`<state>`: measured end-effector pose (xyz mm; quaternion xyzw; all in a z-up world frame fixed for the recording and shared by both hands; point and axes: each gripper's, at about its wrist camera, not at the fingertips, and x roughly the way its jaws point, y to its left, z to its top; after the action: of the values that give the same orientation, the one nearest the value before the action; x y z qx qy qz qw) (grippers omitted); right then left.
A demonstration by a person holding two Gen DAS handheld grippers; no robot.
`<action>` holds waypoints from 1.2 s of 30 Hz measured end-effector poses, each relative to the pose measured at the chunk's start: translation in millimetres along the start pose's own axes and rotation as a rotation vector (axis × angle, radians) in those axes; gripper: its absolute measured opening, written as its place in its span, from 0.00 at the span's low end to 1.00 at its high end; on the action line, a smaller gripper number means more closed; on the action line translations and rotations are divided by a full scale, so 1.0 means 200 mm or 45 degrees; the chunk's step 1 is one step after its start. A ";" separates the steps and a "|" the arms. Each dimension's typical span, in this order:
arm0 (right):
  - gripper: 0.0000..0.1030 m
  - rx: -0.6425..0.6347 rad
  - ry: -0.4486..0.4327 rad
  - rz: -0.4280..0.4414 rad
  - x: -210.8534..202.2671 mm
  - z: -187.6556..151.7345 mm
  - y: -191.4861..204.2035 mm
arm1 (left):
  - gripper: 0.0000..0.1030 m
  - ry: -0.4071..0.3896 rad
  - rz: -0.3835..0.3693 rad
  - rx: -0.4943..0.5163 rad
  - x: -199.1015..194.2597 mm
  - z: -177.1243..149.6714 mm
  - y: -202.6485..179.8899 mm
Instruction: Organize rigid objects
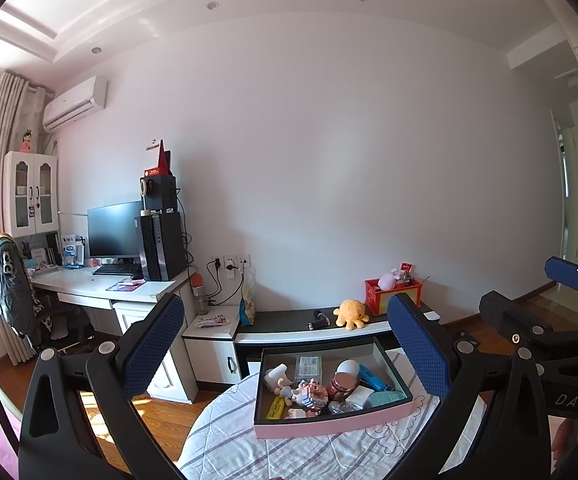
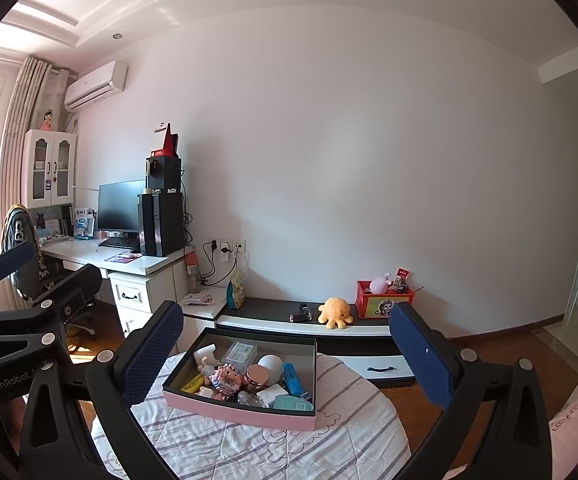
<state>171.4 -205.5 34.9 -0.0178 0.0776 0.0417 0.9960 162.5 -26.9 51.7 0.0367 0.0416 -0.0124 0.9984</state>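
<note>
A pink box with a dark inside (image 1: 331, 426) (image 2: 241, 410) sits on a round table with a striped white cloth (image 1: 233, 448) (image 2: 217, 446). Several small items fill it: a pink block figure (image 1: 309, 393) (image 2: 227, 378), a rose-gold lidded jar (image 1: 341, 384) (image 2: 257, 376), a clear case (image 1: 308, 366) (image 2: 241, 354), a blue item (image 1: 371, 377) (image 2: 292, 378), a yellow item (image 1: 275, 407) (image 2: 192, 383). My left gripper (image 1: 285, 344) is open, held above and short of the box. My right gripper (image 2: 287, 350) is open too, nothing between its fingers. Each gripper shows in the other's view.
A low dark bench (image 1: 289, 320) (image 2: 273, 308) by the wall holds an orange plush octopus (image 1: 351, 313) (image 2: 335, 311), a red toy crate (image 1: 393, 294) (image 2: 383, 300) and a black item. A white desk with monitor and computer tower (image 1: 159, 246) (image 2: 161, 222) stands left. Wooden floor surrounds the table.
</note>
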 end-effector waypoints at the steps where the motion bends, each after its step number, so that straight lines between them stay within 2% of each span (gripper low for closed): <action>1: 1.00 0.000 -0.003 0.000 0.00 0.01 0.00 | 1.00 -0.005 0.001 0.000 0.00 0.00 0.00; 36: 1.00 -0.012 0.002 -0.006 -0.02 0.03 0.02 | 1.00 -0.008 0.005 -0.007 -0.02 -0.01 0.01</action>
<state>168.4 -201.7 41.0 -0.0226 0.0782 0.0396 0.9959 157.5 -23.9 50.1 0.0339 0.0385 -0.0105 0.9986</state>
